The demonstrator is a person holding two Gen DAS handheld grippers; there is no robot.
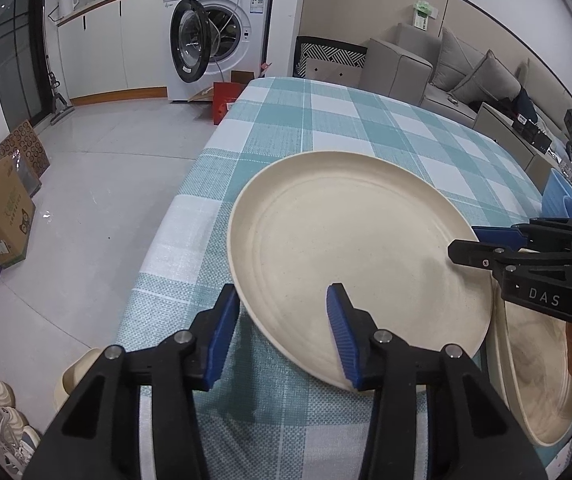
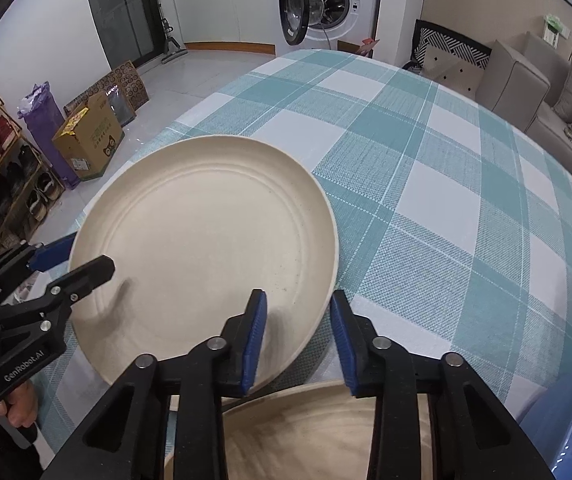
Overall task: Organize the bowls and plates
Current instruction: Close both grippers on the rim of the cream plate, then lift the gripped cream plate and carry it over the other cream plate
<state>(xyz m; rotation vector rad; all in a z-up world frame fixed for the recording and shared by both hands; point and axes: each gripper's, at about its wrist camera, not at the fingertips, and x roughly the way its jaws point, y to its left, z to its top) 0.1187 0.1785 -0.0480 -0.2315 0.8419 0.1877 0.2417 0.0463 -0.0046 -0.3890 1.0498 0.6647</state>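
A large cream plate [image 1: 349, 248] [image 2: 206, 240] lies tilted at the near left of the checked tablecloth [image 1: 325, 120], its near edge over a second cream plate [image 1: 533, 380] [image 2: 305, 432]. My left gripper [image 1: 282, 292] [image 2: 86, 258] straddles the plate's left rim, one finger above and one below. A gap still shows, so it is open. My right gripper [image 2: 297, 294] [image 1: 465, 242] is shut on the opposite rim, with its jaws close together.
A blue plastic object [image 1: 561, 196] [image 2: 565, 420] stands at the table's right edge. A cream rounded thing [image 1: 78, 372] peeks out by the left fingers. Cardboard boxes [image 2: 90, 140] and shoes sit on the floor to the left. A grey sofa [image 1: 465, 72] is beyond the table.
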